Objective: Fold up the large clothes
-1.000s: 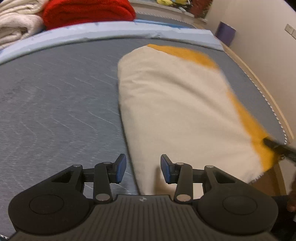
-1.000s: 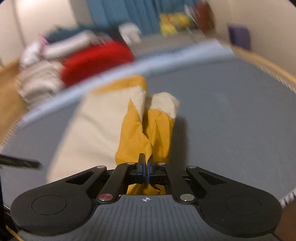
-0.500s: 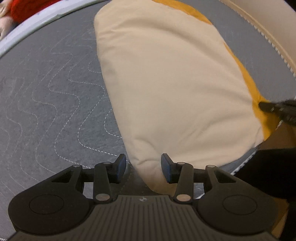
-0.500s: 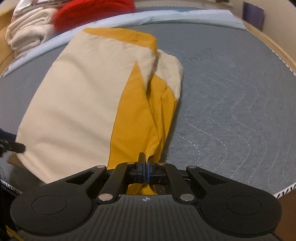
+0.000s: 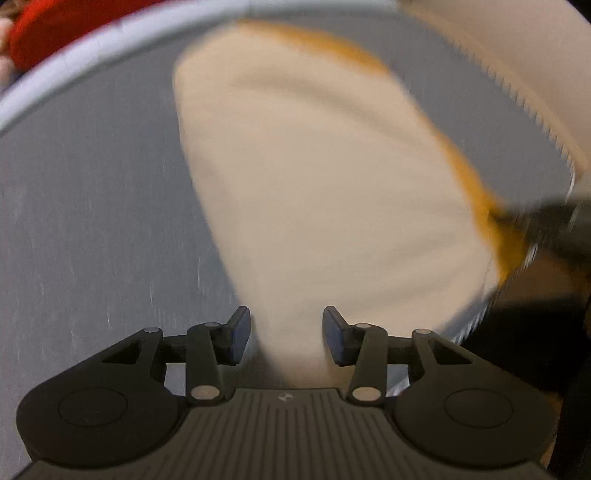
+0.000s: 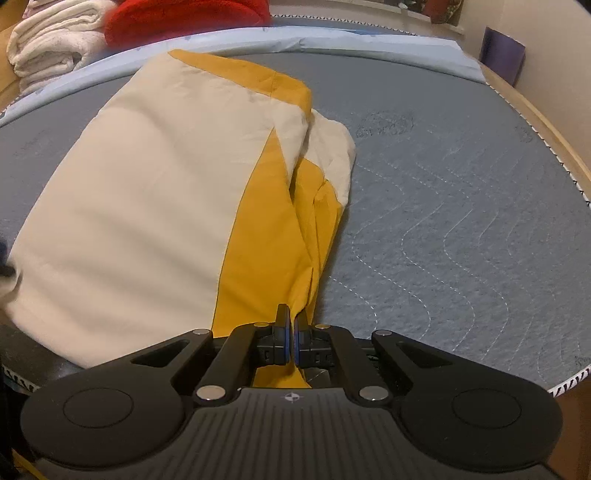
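Note:
A large cream and yellow garment (image 6: pixel 155 206) lies folded on the grey quilted mattress (image 6: pixel 461 206). My right gripper (image 6: pixel 290 332) is shut on its yellow near edge (image 6: pixel 273 258) at the mattress's front edge. In the blurred left wrist view the cream side of the garment (image 5: pixel 317 184) runs between the fingers of my left gripper (image 5: pixel 286 332), which is open around the near left corner. The right gripper shows there as a dark blur (image 5: pixel 535 218) at the garment's yellow right edge.
Folded white towels (image 6: pixel 51 48) and a red folded cloth (image 6: pixel 184 18) are stacked beyond the mattress's far left edge. A light blue sheet border (image 6: pixel 369 40) runs along the far side. A wooden bed frame (image 6: pixel 546 122) and a purple box (image 6: pixel 504 55) are at the right.
The left gripper has swung over the garment's near left corner and is still moving, blurring its view. The right gripper stays shut on the yellow edge, now lower at the mattress's front edge.

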A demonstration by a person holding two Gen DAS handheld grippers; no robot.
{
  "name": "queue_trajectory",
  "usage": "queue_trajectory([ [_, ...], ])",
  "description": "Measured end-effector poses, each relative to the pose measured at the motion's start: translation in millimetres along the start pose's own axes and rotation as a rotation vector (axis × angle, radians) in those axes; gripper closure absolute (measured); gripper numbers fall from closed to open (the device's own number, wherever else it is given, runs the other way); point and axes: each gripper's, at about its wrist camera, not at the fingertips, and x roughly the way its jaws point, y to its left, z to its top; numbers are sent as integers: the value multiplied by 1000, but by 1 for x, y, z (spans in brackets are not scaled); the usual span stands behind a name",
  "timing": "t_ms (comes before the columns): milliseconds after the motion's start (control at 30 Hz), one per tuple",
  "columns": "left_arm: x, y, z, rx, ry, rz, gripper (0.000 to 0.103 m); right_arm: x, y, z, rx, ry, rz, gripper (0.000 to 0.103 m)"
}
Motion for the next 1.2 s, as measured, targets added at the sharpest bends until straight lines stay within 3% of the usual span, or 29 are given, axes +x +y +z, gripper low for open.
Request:
queue_trajectory([
  [133, -9, 16, 26, -82, -120, -50, 54, 1, 2, -1, -15, 8, -8, 103],
  [233, 15, 18, 43, -104, -72, -59, 56, -1, 2, -1, -8, 6, -7, 103],
  [300, 32, 13, 54, -96, -48, -22, 57, -1, 2, -1, -8, 7, -7, 103],
  [400, 50, 8, 75, -84, -95, 42, 57, 2, 1, -1, -13, 12, -9, 103],
  [600, 89, 36, 116, -145, -176, 54, 60, 3, 0, 0, -25, 21, 1, 103],
  [800, 113, 58, 150, -216, -245, 7, 60, 5, -3, 3, -33, 40, 19, 103],
  [967, 128, 60, 173, -200, -307, 9, 60, 9, -2, 4, -55, 63, 27, 103],
  [1200, 154, 84, 193, -306, -297, -48, 64, 9, -4, 6, -56, 75, 27, 102],
])
